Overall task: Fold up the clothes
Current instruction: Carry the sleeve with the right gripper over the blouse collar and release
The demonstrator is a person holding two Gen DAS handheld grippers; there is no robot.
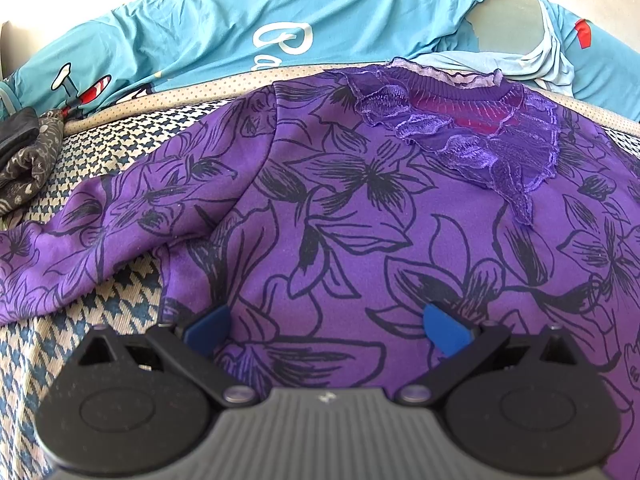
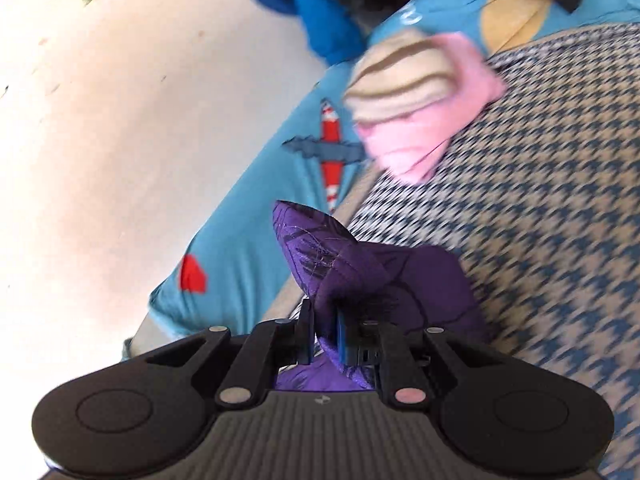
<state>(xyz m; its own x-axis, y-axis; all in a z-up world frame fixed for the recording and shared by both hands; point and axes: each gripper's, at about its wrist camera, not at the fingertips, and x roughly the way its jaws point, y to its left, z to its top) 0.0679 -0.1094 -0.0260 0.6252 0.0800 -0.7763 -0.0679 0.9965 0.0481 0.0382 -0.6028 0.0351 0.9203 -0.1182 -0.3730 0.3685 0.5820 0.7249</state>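
Purple top [image 1: 360, 208] lies spread flat on the houndstooth cover [image 1: 100, 320], neckline toward the far edge, lace collar [image 1: 472, 136] up. Black floral line print all over it. One sleeve [image 1: 80, 232] runs out toward the cover's left edge, wrinkled.

My left gripper [image 1: 326, 330] hovers over the top's lower body, blue fingertips [image 1: 444, 332] spread wide, nothing between them. Can't tell if the tips touch the fabric.

My right gripper [image 2: 322, 334] is pressed together on a bunch of the purple top [image 2: 340, 264]; cloth sticks up in a peak past the tips and more of it bulges under the jaws. Right view is motion-blurred.

Teal sheet [image 1: 240, 32] with cartoon planes and white lettering lies crumpled along the cover's far edge. A beige dotted trim [image 1: 192, 94] runs between sheet and cover. Dark patterned cloth [image 1: 28, 156] sits bunched at the cover's far left corner. In the right view a pink and striped beige garment [image 2: 412, 112] rests at the cover's edge, partly on the teal sheet [image 2: 248, 208]. Blue clothing [image 2: 320, 12] is piled beyond it. Pale wall [image 2: 120, 120] on the left of that view.
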